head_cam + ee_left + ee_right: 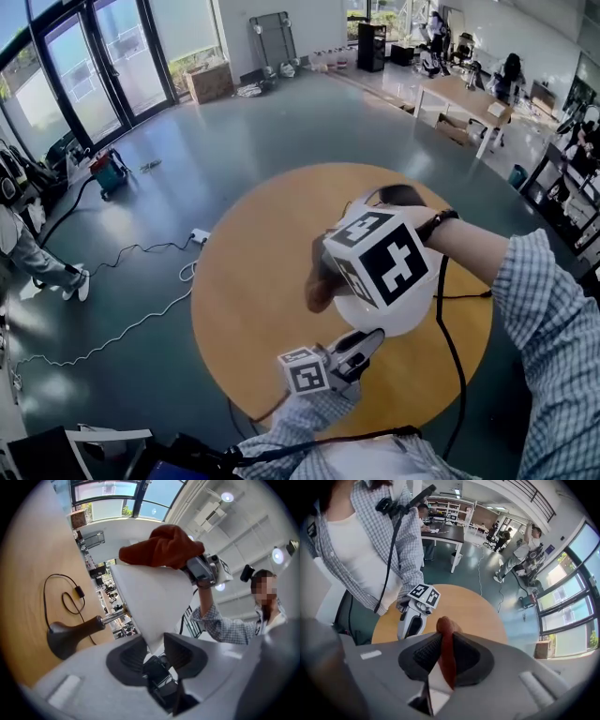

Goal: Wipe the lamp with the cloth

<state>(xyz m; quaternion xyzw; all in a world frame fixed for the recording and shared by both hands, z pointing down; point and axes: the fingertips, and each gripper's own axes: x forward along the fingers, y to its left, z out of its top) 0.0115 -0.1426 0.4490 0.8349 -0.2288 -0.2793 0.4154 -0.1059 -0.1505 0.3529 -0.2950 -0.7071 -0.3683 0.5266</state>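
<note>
The left gripper point(155, 645) is pressed onto the near rim of the shade point(150, 597), the white edge pinched between its pads. It reaches in from six o'clock on the table point(253, 272). The lamp point(403, 319) is over the right half of the wood, its dark base point(398, 195) towards one o'clock; whether it stands straight or leans I cannot tell. To wipe well, that hold should stay firm and quiet while the other hand does the travelling. I judge the rim grip thin, so a hard sideways push could twist the shade out of it. The cloth point(164, 545) sits bunched on the shade's far edge, at twelve o'clock in the left gripper view. The right gripper point(446, 652) has it nipped, a red-brown fold running down between its jaws. Good strokes would press lightly, follow the shade's curve, and let cloth rather than jaw meet the surface. The head view hides much of this: the right gripper's cube point(380, 258) covers the shade's top, and only a bit of cloth peeps out at its nine o'clock. Only the left gripper view shows the cloth lying on the shade, the stem point(112, 617) and the cord point(65, 592) looped on the table. Only the right gripper view shows the pinch on the cloth.
</note>
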